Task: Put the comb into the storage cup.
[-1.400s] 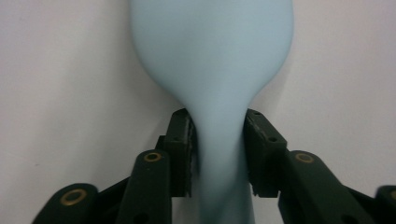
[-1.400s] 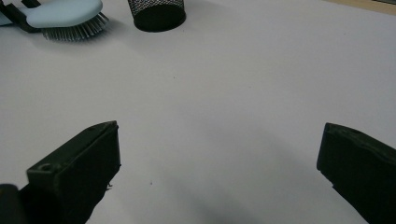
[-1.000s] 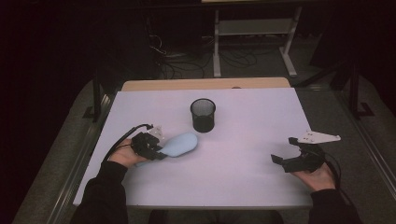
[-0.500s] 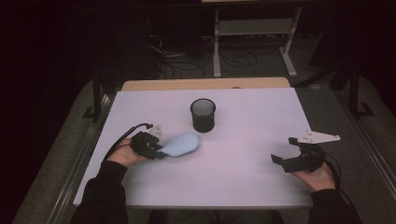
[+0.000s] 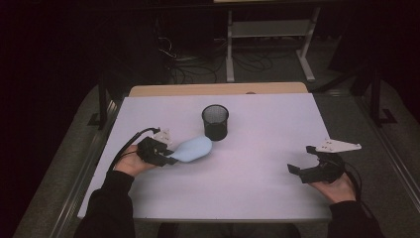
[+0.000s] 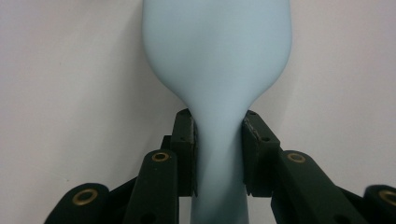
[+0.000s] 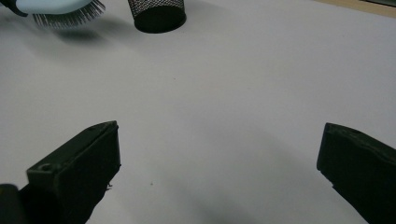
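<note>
Left hand-held gripper (image 5: 171, 157) clamped on pale blue hairbrush (image 5: 194, 148) handle; right hand-held gripper (image 5: 302, 159) jaws apart.

lying on the white table (image 5: 257, 193) at the left, a pale blue brush (image 5: 194, 148), handle clamped in the left gripper (image 5: 166, 156). standing just beyond its far end, a black mesh cup (image 5: 215, 121). resting at the right near edge, the right gripper (image 5: 303, 161), jaws spread wide, well apart from both.
</note>
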`<action>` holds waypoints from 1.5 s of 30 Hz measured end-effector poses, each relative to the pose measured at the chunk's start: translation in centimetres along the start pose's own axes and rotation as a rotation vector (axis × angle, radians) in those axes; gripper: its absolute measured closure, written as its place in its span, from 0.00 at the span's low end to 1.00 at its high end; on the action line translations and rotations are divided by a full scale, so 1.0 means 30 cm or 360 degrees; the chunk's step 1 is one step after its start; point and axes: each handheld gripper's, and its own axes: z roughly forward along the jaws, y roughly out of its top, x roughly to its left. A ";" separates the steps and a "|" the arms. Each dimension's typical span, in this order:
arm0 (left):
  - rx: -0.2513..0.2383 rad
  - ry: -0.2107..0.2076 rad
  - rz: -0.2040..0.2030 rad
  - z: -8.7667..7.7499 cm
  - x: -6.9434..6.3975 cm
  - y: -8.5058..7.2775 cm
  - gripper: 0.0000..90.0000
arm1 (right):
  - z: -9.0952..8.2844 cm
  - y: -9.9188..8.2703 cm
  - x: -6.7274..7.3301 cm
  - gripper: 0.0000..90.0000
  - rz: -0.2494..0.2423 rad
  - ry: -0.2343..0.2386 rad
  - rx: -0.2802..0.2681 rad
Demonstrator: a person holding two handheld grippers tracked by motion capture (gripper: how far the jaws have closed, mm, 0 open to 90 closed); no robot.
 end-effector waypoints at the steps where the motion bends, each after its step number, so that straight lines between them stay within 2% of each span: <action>1: -0.0010 0.0007 0.0004 -0.003 -0.002 0.003 0.78 | 0.001 0.000 0.000 0.00 0.0002 0.0001 0.0002; 12: -0.0062 0.0059 0.0062 -0.058 -0.028 0.040 0.78 | -0.003 0.001 0.000 0.00 -0.0003 -0.0005 0.0002; 18: -0.0065 0.0089 0.0104 -0.075 -0.044 0.064 0.78 | -0.010 0.005 0.001 0.00 0.0004 -0.0002 -0.0010; 28: -0.0095 0.0109 0.0155 -0.113 -0.059 0.124 0.78 | -0.019 0.052 0.019 0.00 -0.0042 0.0038 -0.0027; 36: -0.0124 0.0138 0.0200 -0.157 -0.060 0.188 0.78 | -0.045 0.129 0.024 0.00 -0.0076 0.0057 -0.0077; 45: -0.0157 0.0167 0.0218 -0.190 -0.062 0.205 0.78 | -0.055 0.249 0.041 0.00 -0.0169 0.0065 -0.0090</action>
